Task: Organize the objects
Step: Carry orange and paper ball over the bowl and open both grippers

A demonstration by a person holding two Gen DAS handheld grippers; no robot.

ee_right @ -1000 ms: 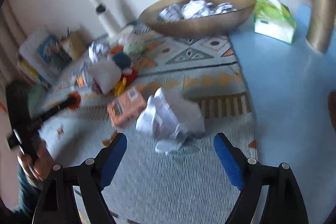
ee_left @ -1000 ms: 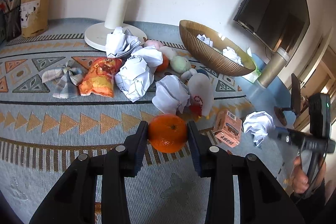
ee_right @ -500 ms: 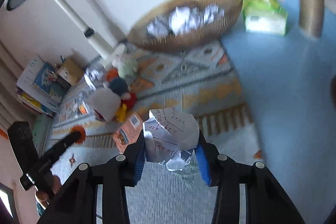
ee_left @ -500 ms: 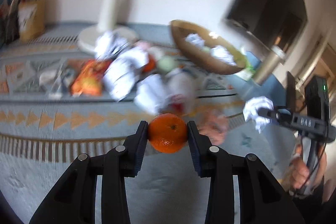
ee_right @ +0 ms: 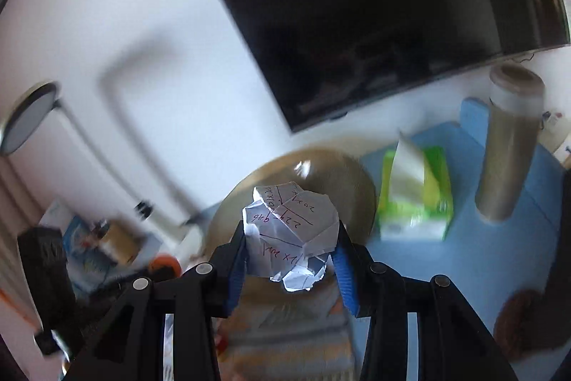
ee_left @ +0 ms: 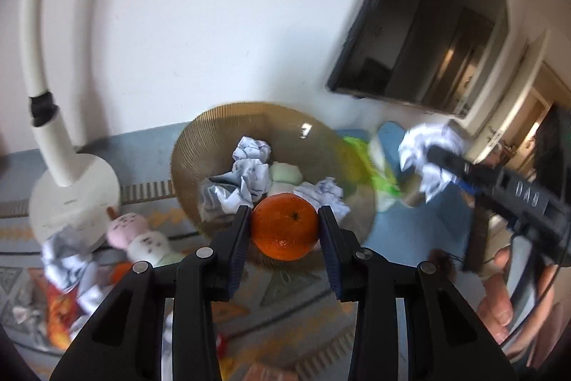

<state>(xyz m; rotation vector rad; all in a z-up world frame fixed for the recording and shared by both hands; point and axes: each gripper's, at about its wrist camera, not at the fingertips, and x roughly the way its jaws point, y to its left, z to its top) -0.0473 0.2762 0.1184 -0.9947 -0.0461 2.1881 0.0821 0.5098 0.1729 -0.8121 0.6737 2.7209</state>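
Our left gripper [ee_left: 284, 231] squeezes the orange [ee_left: 284, 227] between its fingers, by the bowl [ee_left: 221, 131]. Our right gripper [ee_right: 291, 247] squeezes a paper ball [ee_right: 291, 231].

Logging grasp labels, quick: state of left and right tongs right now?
Left tongs: shut on the orange.
Right tongs: shut on the crumpled paper ball.

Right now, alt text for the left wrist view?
The left gripper is shut on an orange, held in front of a gold bowl containing crumpled paper balls. At right, the right gripper carries another crumpled paper; a white lamp base stands at left.
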